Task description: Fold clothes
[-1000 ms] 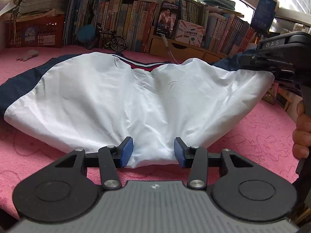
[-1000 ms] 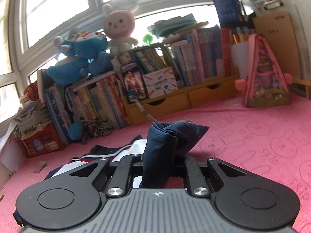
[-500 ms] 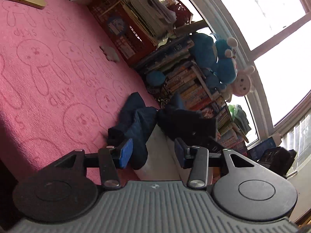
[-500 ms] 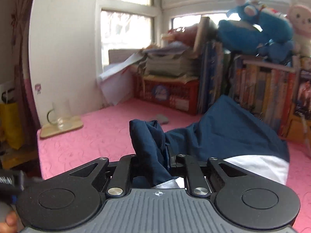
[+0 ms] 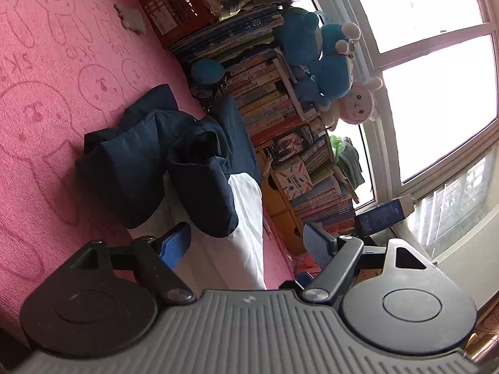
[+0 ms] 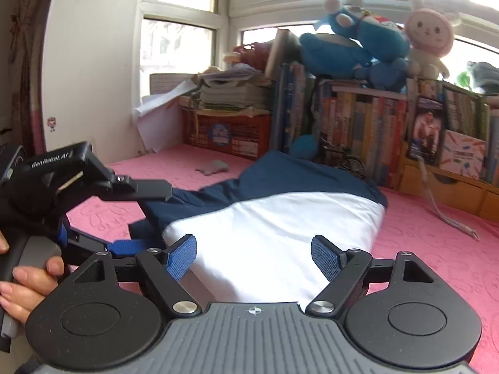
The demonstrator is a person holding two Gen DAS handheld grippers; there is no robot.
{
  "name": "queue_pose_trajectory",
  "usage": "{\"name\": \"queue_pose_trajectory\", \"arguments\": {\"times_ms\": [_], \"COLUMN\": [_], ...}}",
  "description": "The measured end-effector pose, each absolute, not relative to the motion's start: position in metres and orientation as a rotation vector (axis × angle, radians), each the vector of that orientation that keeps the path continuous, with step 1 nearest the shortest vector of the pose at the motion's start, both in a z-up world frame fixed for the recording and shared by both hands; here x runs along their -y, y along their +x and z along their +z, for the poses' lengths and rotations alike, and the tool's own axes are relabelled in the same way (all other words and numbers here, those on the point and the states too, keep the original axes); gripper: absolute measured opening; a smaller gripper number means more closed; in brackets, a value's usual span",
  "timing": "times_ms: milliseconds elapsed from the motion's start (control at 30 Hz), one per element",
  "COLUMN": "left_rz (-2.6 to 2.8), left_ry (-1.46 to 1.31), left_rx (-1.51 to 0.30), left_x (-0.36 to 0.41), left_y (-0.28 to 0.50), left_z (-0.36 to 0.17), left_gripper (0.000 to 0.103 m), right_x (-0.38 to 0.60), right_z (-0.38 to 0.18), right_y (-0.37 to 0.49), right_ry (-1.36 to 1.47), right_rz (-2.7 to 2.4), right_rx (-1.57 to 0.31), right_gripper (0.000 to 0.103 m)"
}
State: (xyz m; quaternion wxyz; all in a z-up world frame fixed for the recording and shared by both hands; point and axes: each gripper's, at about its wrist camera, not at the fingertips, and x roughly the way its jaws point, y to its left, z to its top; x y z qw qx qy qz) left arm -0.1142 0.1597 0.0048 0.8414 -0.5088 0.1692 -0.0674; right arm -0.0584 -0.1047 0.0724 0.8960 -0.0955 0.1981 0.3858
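Observation:
A navy and white garment [image 6: 274, 227] lies folded on the pink bed cover [image 6: 436, 249]. In the left wrist view its navy sleeves [image 5: 149, 162] are bunched on top of the white body. My right gripper [image 6: 254, 257] hovers over the near white edge with its jaws opening, and the blue pads stand clear of the cloth. My left gripper [image 5: 246, 244] is rolled onto its side at the garment's left end. Its jaws are opening too, with white cloth lying between the fingers but not pinched. The right wrist view shows the left gripper [image 6: 146, 218] beside the navy part.
Shelves of books [image 6: 358, 124] topped with plush toys [image 6: 352, 50] line the far edge under the windows. A red crate [image 6: 227, 134] with stacked papers stands at the left. A small grey object [image 6: 213, 166] and a cord [image 6: 443, 212] lie on the cover. A hand [image 6: 28, 280] holds the left gripper.
The right gripper has let go of the navy sleeve and opened wide. The left gripper has widened and rolled sideways. The garment now lies folded on the cover.

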Motion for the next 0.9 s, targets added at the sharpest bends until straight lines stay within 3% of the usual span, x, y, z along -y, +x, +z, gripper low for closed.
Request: {"name": "queue_pose_trajectory", "arguments": {"times_ms": [233,267,300,333,367,400,900], "left_rz": [-0.004,0.019,0.049,0.084,0.114,0.144,0.301], "left_ry": [-0.968,-0.968,-0.961,-0.941,-0.917,-0.892,-0.605], "left_rx": [-0.358,-0.353,-0.35,-0.349,-0.35,-0.351,-0.3], "left_x": [-0.143,-0.142,-0.142,-0.142,-0.143,-0.143,-0.15], "left_y": [-0.078,-0.075,-0.072,-0.071,-0.071,-0.071,-0.101], "left_z": [0.009,0.009,0.01,0.01,0.01,0.01,0.011], "left_gripper": [0.076,0.068,0.051,0.04,0.021,0.015,0.013], "right_x": [0.126,0.123,0.122,0.121,0.119,0.115,0.086], "right_z": [0.031,0.027,0.024,0.022,0.02,0.018,-0.002], "right_y": [-0.077,-0.078,-0.078,-0.079,-0.078,-0.077,-0.078], "right_ry": [-0.19,-0.173,-0.145,-0.115,-0.09,-0.081,-0.238], "right_rz": [0.603,0.587,0.57,0.553,0.537,0.513,0.333], "right_rx": [-0.525,-0.534,-0.541,-0.547,-0.55,-0.547,-0.453], "right_gripper": [0.081,0.081,0.081,0.081,0.081,0.081,0.078]}}
